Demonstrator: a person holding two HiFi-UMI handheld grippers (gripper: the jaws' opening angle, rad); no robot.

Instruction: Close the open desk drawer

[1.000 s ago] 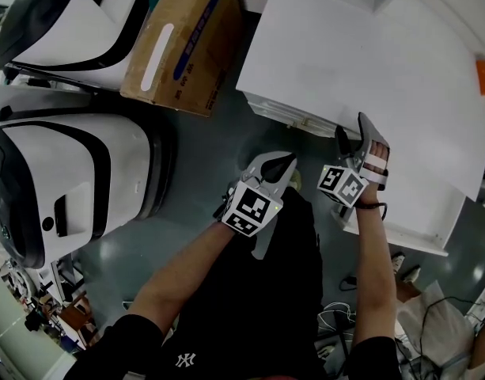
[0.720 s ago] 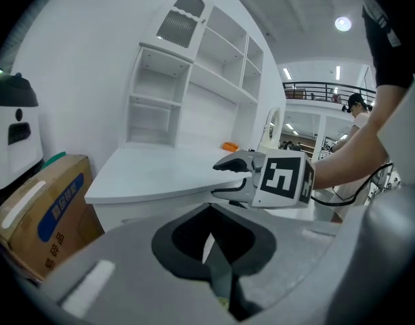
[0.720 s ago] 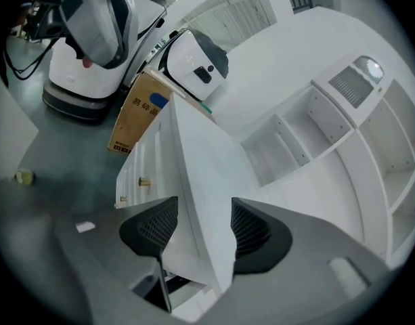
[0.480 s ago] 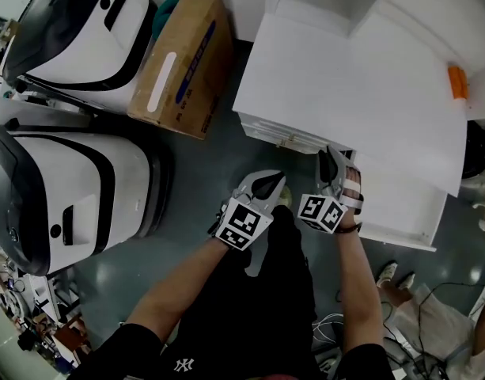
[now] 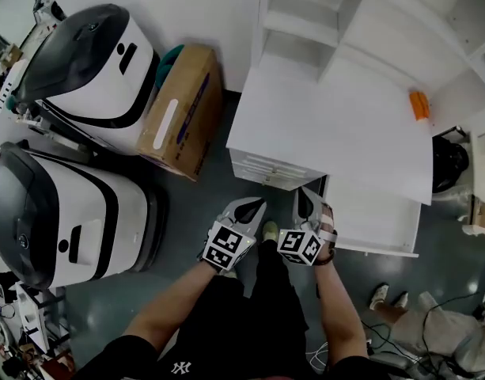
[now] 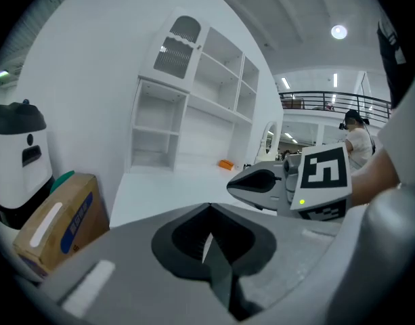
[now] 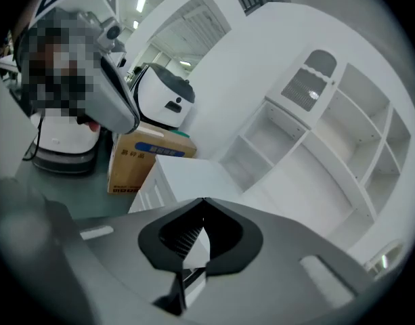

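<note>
Your left gripper (image 5: 254,207) has its jaws pressed together with nothing between them, as its own view shows plainly (image 6: 208,239). Your right gripper (image 5: 304,200) is the same: jaws closed tip to tip, empty (image 7: 200,235). You hold the two side by side, near each other but apart, above the grey floor (image 5: 195,204) and in front of the white desk (image 5: 329,133), both pointing toward it. Neither one touches the desk. The drawer fronts (image 5: 270,171) sit stacked under the desk's near left corner, just ahead of your left gripper. From the right gripper view you see them from the side (image 7: 145,191), below the desktop edge. Whether one of them stands out from the rest cannot be told from these views. A small orange object (image 5: 418,105) lies on the desktop toward its far right, and a white shelf unit (image 5: 305,22) rises at the back of the desk. To the left of the desk a cardboard box (image 5: 183,109) stands on the floor, and beyond it are two large white-and-black machines (image 5: 68,212).
</note>
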